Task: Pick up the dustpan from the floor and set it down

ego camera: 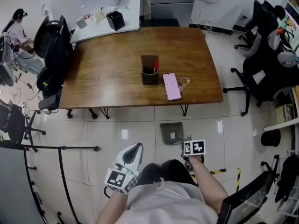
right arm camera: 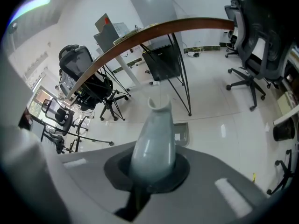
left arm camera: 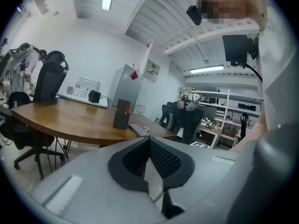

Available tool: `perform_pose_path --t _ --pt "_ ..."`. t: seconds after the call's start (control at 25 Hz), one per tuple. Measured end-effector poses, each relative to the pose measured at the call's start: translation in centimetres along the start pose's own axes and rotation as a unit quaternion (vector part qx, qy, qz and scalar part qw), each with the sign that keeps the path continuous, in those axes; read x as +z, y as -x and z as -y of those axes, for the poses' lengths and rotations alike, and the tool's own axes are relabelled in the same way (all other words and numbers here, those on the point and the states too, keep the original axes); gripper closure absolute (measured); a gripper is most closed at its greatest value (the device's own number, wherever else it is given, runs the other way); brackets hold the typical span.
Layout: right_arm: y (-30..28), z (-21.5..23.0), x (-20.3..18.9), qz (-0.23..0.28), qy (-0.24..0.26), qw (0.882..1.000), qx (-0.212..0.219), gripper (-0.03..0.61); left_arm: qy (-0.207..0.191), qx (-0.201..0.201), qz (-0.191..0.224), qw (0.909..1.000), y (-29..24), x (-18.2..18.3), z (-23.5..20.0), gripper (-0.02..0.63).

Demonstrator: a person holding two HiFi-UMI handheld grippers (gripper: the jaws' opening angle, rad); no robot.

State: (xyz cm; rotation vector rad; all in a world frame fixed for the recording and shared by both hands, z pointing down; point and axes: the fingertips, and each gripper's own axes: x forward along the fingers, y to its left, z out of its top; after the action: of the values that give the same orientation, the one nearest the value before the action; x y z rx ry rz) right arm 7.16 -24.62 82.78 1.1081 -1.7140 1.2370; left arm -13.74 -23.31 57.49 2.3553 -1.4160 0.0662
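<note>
A grey dustpan sits low over the white floor tiles, just in front of the table's near edge. My right gripper points steeply down behind it, shut on its pale handle. That handle sticks out from between the jaws in the right gripper view, and the dustpan's tray shows beyond it at the floor. Whether the tray touches the floor I cannot tell. My left gripper is to the left of my body, pointing roughly level toward the table. Its fingertips meet, with nothing between them.
A wooden table carries a dark pen holder and a pink phone. Black office chairs stand at the right, more chairs at the left. A black rail stand is at lower left, striped floor tape at lower right.
</note>
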Motion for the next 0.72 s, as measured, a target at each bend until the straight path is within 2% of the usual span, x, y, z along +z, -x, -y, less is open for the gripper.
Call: perform_pose_path --t 0.16,0.24,0.32,0.36,0.4,0.44,0.48,0.72 --pt "-0.2 0.1 -0.3 0.0 0.005 1.0 0.001 0.575 0.004 0.008 -0.004 1.0 -0.2 -0.7 -0.6 0.598" --pt "-0.5 0.4 -0.7 -0.017 0.015 1.0 -0.02 0.563 0.007 0.011 -0.008 0.9999 -0.2 -0.6 -0.6 0.598" --pt "-0.6 0.8 -1.1 -0.035 0.045 0.997 -0.047 0.384 0.007 0.007 -0.007 0.9999 -0.2 -0.5 -0.3 0.598" --pt "-0.6 0.8 -0.9 -0.032 0.061 0.996 -0.057 0.319 0.006 0.004 -0.006 1.0 -0.1 -0.4 -0.1 0.598" --pt "-0.6 0.8 -0.6 -0.021 0.074 0.995 -0.066 0.138 0.004 0.001 -0.005 1.0 -0.1 -0.2 0.2 0.598" --pt "-0.5 0.7 -0.2 -0.008 0.082 0.994 -0.074 0.018 0.002 0.0 -0.005 1.0 0.1 0.1 0.3 0.598" --pt "-0.4 0.8 0.0 0.001 0.085 0.993 -0.083 -0.007 0.002 0.001 -0.006 1.0 0.2 0.3 0.4 0.598" --pt "1.5 1.4 -1.9 -0.01 0.098 0.989 -0.109 -0.008 0.006 -0.005 -0.001 1.0 2.0 2.4 1.4 0.598"
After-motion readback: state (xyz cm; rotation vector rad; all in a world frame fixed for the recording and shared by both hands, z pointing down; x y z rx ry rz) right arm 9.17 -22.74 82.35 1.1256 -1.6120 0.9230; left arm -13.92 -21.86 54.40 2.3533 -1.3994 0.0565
